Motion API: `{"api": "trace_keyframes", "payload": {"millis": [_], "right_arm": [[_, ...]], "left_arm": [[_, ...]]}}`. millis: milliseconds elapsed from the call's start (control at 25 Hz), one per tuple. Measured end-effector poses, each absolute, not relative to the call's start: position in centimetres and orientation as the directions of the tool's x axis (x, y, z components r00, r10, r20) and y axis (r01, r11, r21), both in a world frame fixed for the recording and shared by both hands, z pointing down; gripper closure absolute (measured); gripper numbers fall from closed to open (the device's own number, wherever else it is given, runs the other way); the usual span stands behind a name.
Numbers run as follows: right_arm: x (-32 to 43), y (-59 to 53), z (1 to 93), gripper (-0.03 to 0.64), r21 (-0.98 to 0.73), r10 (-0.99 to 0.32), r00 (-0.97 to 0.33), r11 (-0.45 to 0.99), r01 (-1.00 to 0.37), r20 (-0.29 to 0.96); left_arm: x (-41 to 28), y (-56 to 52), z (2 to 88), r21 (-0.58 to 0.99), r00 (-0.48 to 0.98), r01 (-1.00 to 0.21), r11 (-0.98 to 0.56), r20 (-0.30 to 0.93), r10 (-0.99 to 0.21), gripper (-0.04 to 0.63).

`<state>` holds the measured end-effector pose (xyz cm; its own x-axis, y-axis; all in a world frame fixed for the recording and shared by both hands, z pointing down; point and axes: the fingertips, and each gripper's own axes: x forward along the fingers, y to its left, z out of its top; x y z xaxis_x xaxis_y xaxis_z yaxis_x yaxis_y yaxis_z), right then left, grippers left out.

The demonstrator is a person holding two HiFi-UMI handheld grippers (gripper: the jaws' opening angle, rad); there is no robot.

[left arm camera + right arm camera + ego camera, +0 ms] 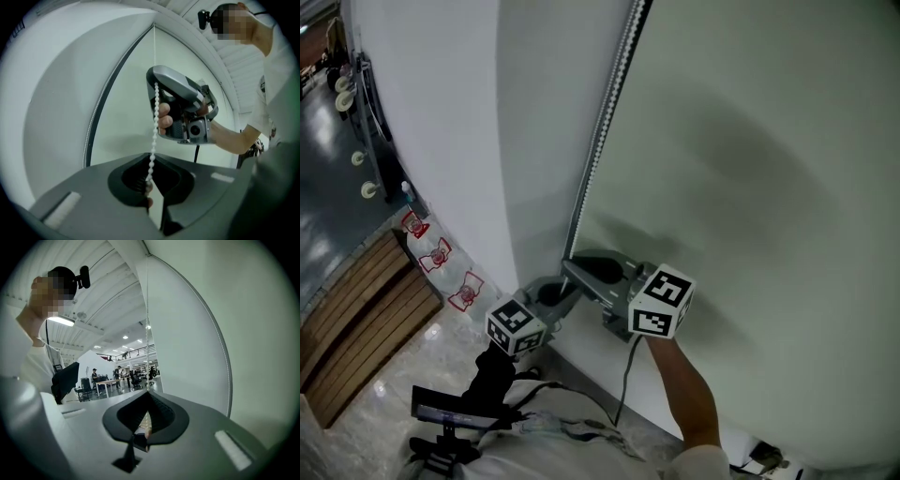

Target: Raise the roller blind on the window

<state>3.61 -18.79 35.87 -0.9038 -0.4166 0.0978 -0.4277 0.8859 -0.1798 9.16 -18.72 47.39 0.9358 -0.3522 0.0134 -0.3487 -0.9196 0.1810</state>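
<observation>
Plain white wall (441,141) at left, pale matte roller blind (750,187) at right. The white bead chain (605,112) hangs along the blind's left edge. My right gripper (143,430), the upper of the two, has its jaws closed on the chain. The bare right forearm (686,398) reaches up from below, its fingers (163,119) wrapped round the grey handle. My left gripper (151,196) sits just beneath, its jaws a narrow slit apart with the round beads running between them. Both jaw faces are smooth grey with a dark ribbed recess.
</observation>
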Motion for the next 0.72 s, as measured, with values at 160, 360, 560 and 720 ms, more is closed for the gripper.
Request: {"api": "trace_keyframes", "payload": {"millis": [160, 360, 560, 720], "right_arm": [[3.3, -18.6, 38.7, 0.614, -0.222, -0.41, -0.902, 0.875, -0.431, 0.136], [2.7, -17.9, 42.8, 0.614, -0.264, -0.395, -0.898, 0.86, -0.436, 0.194], [2.5, -17.5, 44.4, 0.614, -0.298, -0.381, -0.901, 0.853, -0.428, 0.206], [2.8, -17.1, 43.5, 0.611, -0.242, -0.384, -0.906, 0.876, -0.418, 0.176]], "left_arm": [[9.1, -18.7, 47.8, 0.186, 0.936, -0.35, -0.918, 0.027, -0.352, 0.597], [8.9, -18.8, 49.1, 0.193, 0.931, -0.365, -0.911, 0.055, -0.362, 0.597], [8.7, -19.0, 50.0, 0.201, 0.925, -0.38, -0.903, 0.087, -0.37, 0.597], [8.9, -18.7, 49.4, 0.222, 0.937, -0.349, -0.91, 0.068, -0.343, 0.597]]}}
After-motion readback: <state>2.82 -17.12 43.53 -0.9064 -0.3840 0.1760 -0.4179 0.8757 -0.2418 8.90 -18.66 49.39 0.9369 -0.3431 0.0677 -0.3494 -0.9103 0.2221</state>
